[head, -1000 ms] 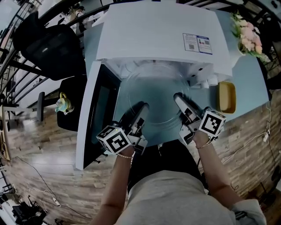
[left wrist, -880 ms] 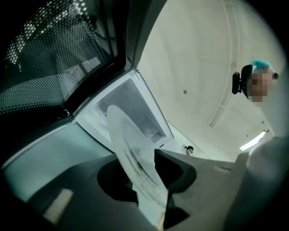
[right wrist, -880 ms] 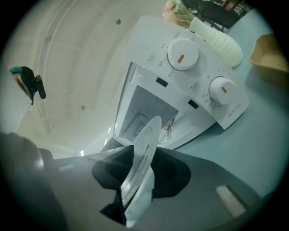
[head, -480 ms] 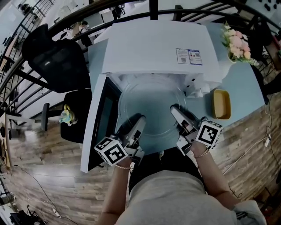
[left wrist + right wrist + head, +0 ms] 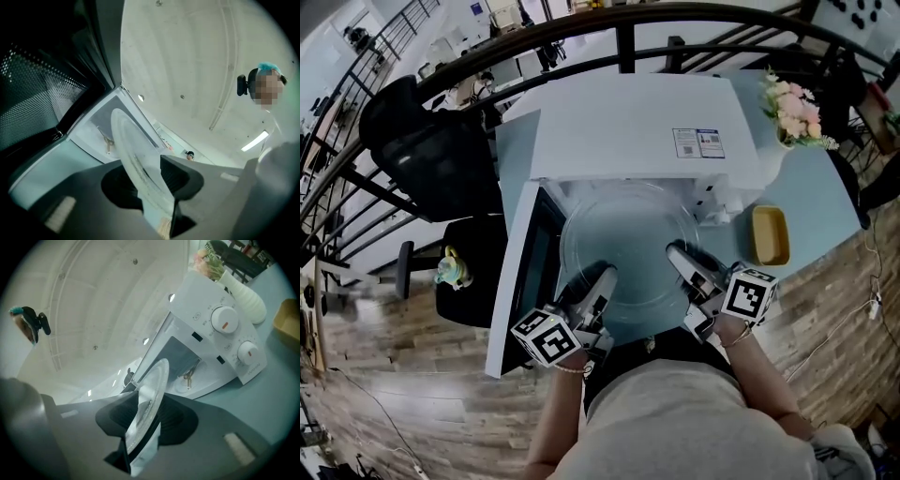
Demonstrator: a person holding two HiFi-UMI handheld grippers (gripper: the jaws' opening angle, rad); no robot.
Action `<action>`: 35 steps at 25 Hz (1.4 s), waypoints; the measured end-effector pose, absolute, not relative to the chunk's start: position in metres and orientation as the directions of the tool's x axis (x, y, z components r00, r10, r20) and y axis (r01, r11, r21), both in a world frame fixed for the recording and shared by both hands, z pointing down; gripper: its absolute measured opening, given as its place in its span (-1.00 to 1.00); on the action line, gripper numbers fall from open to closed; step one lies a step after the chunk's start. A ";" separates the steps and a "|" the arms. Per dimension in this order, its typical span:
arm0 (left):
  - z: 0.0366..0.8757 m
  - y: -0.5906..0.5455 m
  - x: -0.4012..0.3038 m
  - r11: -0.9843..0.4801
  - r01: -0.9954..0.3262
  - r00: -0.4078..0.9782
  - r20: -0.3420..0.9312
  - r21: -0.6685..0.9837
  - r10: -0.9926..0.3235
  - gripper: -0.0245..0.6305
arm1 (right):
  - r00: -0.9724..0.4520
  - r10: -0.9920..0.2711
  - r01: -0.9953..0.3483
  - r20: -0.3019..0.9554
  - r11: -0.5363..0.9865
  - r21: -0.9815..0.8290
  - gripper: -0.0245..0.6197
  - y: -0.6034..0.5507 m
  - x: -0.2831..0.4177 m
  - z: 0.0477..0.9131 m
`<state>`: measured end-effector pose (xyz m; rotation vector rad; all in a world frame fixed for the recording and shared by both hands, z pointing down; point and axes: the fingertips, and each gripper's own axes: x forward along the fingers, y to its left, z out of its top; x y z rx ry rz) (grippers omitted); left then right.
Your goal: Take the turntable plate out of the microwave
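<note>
The clear glass turntable plate hangs level in front of the open white microwave, held by both grippers. My left gripper is shut on its near-left rim, and in the left gripper view the plate stands edge-on between the jaws of the left gripper. My right gripper is shut on the near-right rim; its own view shows the plate clamped in the right gripper. The microwave cavity behind holds only its roller ring.
The microwave door stands swung open at the left. A yellow tray lies on the blue table right of the microwave, a white vase of flowers behind it. A black chair and a small teapot are at the left.
Both grippers have risen a little together with the plate between them. The grips on the rim look the same.
</note>
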<state>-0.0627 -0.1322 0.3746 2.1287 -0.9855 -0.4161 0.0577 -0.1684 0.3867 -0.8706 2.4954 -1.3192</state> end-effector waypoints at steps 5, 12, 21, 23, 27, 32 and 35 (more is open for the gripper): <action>0.374 -0.128 -0.060 -0.446 -0.509 0.666 0.009 0.736 -0.746 -0.56 | -0.823 -0.558 -0.414 0.109 0.457 -0.788 -0.44 -0.163 0.059 0.386; 0.372 -0.124 -0.057 -0.443 -0.507 0.666 0.010 0.740 -0.746 -0.56 | -0.827 -0.554 -0.413 0.097 0.481 -0.773 -0.44 -0.158 0.062 0.382; 0.370 -0.125 -0.056 -0.433 -0.511 0.651 0.006 0.743 -0.759 -0.56 | -0.828 -0.556 -0.394 0.076 0.481 -0.783 -0.44 -0.161 0.064 0.379; 0.370 -0.124 -0.056 -0.434 -0.509 0.650 0.001 0.743 -0.760 -0.56 | -0.828 -0.555 -0.394 0.076 0.481 -0.783 -0.44 -0.160 0.064 0.379; 0.370 -0.124 -0.056 -0.437 -0.503 0.648 -0.010 0.746 -0.762 -0.56 | -0.834 -0.548 -0.385 0.067 0.491 -0.781 -0.45 -0.160 0.064 0.377; 0.370 -0.123 -0.055 -0.431 -0.512 0.646 0.003 0.744 -0.763 -0.56 | -0.838 -0.542 -0.378 0.067 0.487 -0.787 -0.45 -0.159 0.064 0.378; 0.370 -0.123 -0.055 -0.428 -0.516 0.644 0.006 0.742 -0.765 -0.56 | -0.837 -0.543 -0.377 0.067 0.485 -0.789 -0.45 -0.159 0.064 0.379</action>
